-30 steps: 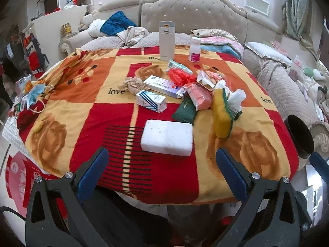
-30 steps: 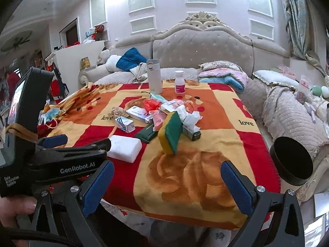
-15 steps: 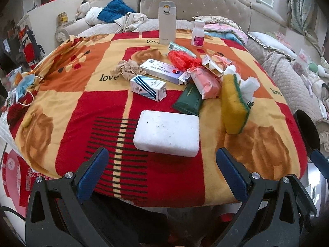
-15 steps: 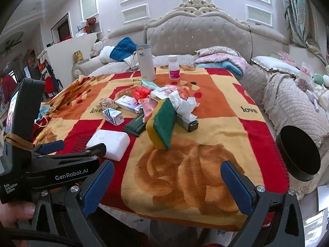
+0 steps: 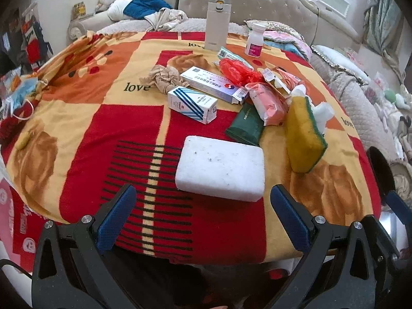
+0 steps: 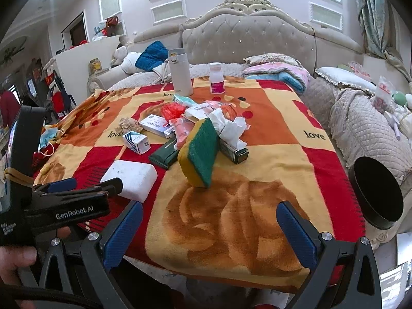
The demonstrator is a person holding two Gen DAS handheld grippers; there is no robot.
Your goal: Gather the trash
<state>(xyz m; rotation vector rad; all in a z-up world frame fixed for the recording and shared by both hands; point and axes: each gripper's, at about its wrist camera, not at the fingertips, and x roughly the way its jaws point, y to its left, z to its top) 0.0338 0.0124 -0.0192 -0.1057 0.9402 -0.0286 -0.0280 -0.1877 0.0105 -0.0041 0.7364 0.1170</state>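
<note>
A white foam block (image 5: 221, 168) lies on the red and yellow blanket-covered table (image 5: 77, 134), just ahead of my open, empty left gripper (image 5: 202, 213). Behind it lie a striped box (image 5: 191, 104), a long white box (image 5: 215, 84), crumpled brown paper (image 5: 162, 77), a red bag (image 5: 235, 70), a pink packet (image 5: 267, 103), a green pouch (image 5: 246, 125) and a yellow-green sponge (image 5: 303, 136) on edge. My right gripper (image 6: 209, 229) is open and empty at the table's front edge, short of the sponge (image 6: 199, 152). The foam block (image 6: 130, 175) and the left gripper (image 6: 85, 184) show at its left.
A white flask (image 5: 217, 23) and a pill bottle (image 5: 255, 40) stand at the table's far side. A black round bin (image 6: 374, 191) sits at the right, off the table edge. Face masks (image 5: 20, 95) lie at the left edge. A bed and sofas surround the table.
Both grippers have moved forward toward the table; the foam block and the sponge now sit closer and larger. Nothing has been picked up.
</note>
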